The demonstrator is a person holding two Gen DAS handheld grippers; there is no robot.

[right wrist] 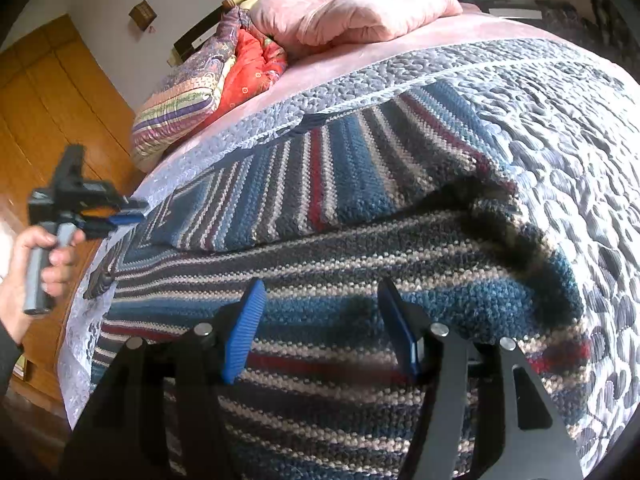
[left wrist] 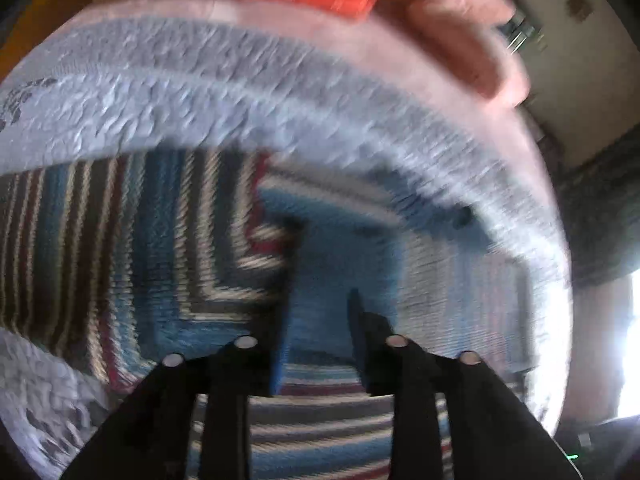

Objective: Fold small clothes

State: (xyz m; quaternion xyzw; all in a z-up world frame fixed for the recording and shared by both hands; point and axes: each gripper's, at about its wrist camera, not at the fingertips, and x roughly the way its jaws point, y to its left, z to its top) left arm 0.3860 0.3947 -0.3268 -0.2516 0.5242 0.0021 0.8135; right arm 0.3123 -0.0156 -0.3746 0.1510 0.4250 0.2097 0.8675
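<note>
A knit sweater [right wrist: 320, 184] striped in blue, grey, white and dark red lies on the quilted grey bedspread [right wrist: 560, 128]. Its upper part is folded over the lower part. My right gripper [right wrist: 320, 292] hovers just above the sweater's near part, open, with nothing between its blue pads. At the bed's left edge a hand [right wrist: 52, 256] holds my left gripper [right wrist: 134, 211] beside the sweater's left end. The blurred left wrist view shows the left gripper [left wrist: 320, 320] open over the sweater [left wrist: 160, 240], with nothing held.
Pink pillows [right wrist: 360, 8] and a folded patterned orange and purple quilt [right wrist: 208, 84] lie at the head of the bed on a pink sheet [right wrist: 320, 52]. A wooden wardrobe [right wrist: 52, 100] stands left of the bed. The bedspread drops off at the left edge.
</note>
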